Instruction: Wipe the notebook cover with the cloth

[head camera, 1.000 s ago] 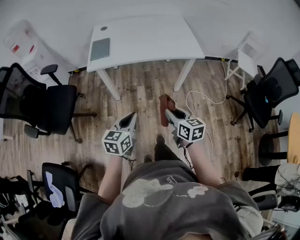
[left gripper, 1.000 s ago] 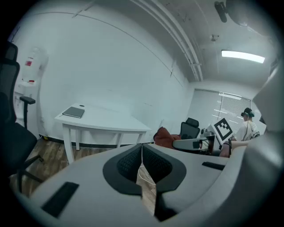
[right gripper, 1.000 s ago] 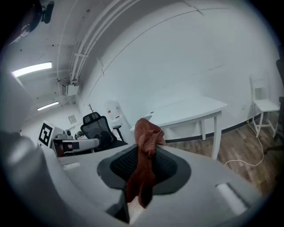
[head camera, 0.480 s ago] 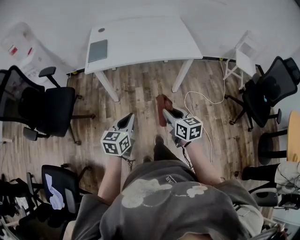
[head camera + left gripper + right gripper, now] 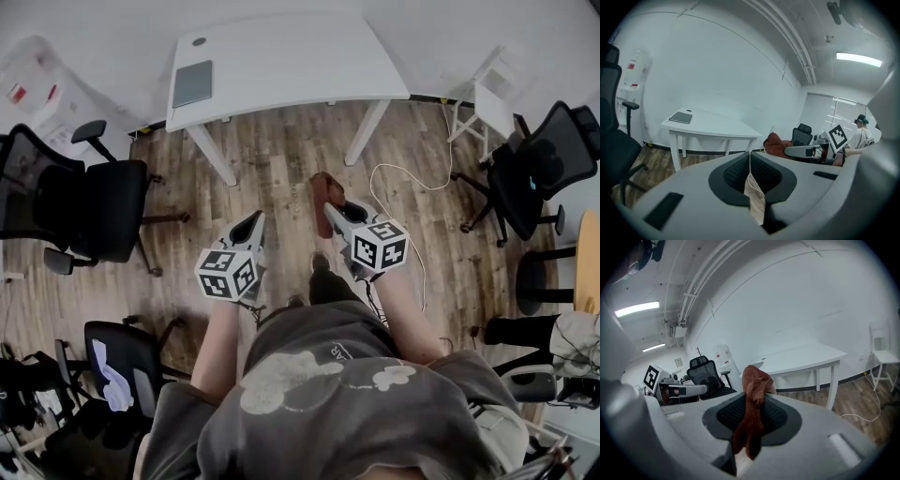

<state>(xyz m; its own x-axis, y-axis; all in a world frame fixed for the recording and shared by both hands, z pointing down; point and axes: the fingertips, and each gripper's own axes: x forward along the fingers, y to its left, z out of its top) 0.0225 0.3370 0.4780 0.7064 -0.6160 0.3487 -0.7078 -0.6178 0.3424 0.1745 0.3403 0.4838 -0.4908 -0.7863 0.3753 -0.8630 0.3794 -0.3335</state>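
The grey notebook [image 5: 192, 82] lies closed on the left end of the white table [image 5: 291, 70], well ahead of both grippers. It also shows in the left gripper view as the notebook [image 5: 681, 117] on the table [image 5: 712, 129]. My right gripper [image 5: 328, 208] is held over the wood floor, shut on a rust-brown cloth [image 5: 321, 192]. In the right gripper view the cloth [image 5: 752, 413] hangs bunched between the jaws of the right gripper [image 5: 751, 401]. My left gripper [image 5: 251, 223] is beside it, jaws of the left gripper [image 5: 750, 157] shut with nothing in them.
Black office chairs stand at the left [image 5: 94, 206] and right [image 5: 544, 173]. A white chair [image 5: 492, 103] is by the table's right end. A white cable [image 5: 408, 192] loops on the floor. A wooden round table edge [image 5: 589, 272] shows far right.
The head view has shifted slightly, so the table sits a little higher in frame. Both grippers stay in front of the body; the right one keeps hold of the cloth.
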